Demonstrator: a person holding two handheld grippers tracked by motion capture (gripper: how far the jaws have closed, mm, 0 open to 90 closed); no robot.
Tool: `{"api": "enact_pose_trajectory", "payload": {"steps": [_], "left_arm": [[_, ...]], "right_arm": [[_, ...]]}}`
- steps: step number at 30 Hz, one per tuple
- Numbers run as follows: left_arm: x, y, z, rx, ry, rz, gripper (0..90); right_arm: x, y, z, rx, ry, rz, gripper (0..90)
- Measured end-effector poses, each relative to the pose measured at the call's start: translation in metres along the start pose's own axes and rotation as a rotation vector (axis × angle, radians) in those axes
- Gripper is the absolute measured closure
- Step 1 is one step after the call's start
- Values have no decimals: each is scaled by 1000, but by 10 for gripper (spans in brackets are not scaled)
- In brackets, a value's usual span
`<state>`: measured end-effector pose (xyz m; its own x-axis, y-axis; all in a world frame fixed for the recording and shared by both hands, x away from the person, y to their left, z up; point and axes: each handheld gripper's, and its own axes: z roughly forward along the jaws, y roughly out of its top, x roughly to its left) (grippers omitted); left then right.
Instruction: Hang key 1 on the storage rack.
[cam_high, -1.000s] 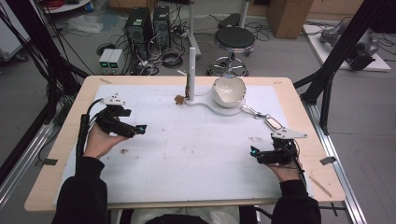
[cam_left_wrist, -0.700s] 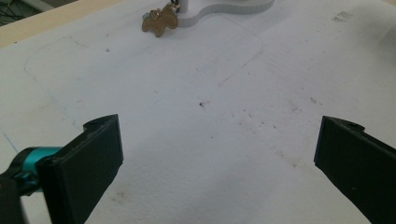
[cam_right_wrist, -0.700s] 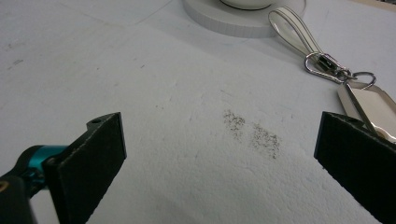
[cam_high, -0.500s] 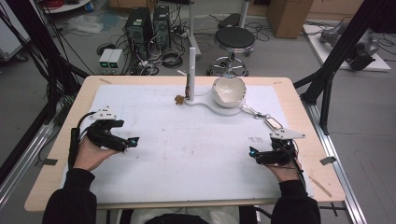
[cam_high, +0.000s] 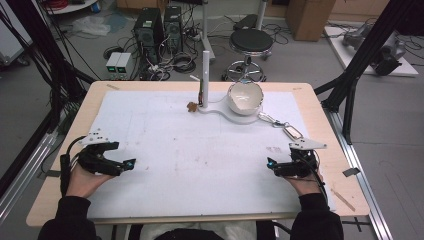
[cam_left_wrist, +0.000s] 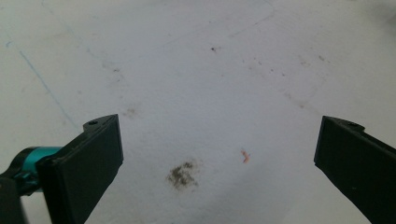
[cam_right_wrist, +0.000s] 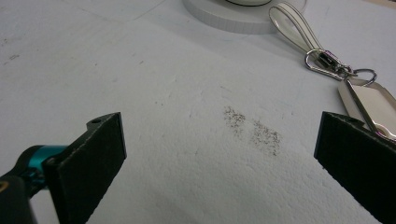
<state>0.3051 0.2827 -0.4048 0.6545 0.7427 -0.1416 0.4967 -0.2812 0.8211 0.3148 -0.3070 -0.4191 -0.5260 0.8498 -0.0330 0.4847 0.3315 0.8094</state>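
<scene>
My left gripper (cam_high: 131, 163) rests low over the white mat (cam_high: 200, 150) at the table's left front, held in a person's hand. Its black jaws stand wide apart in the left gripper view, with only stained mat between them (cam_left_wrist: 219, 154). My right gripper (cam_high: 270, 165) sits at the right front, also open and empty (cam_right_wrist: 219, 154). A white bowl (cam_high: 245, 97) stands on a white round base at the back centre. A key ring with a strap and a metal tag (cam_high: 292, 131) (cam_right_wrist: 369, 100) lies just beyond my right gripper.
A white upright post (cam_high: 205, 80) rises beside the bowl, with a small brown object (cam_high: 191, 106) at its foot. The mat shows dark smudges (cam_right_wrist: 254, 128) and an orange fleck (cam_left_wrist: 244, 156). A stool and computer gear stand on the floor behind the table.
My left gripper has come down and back toward the table's front left edge. The right gripper has stayed nearly still.
</scene>
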Motion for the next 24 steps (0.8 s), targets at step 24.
{"api": "enact_pose_trajectory", "payload": {"steps": [24], "left_arm": [[-1,-41,-12,-27,0,-50,17]], "right_arm": [[1,-1,5,29,-9,-14,13]]}}
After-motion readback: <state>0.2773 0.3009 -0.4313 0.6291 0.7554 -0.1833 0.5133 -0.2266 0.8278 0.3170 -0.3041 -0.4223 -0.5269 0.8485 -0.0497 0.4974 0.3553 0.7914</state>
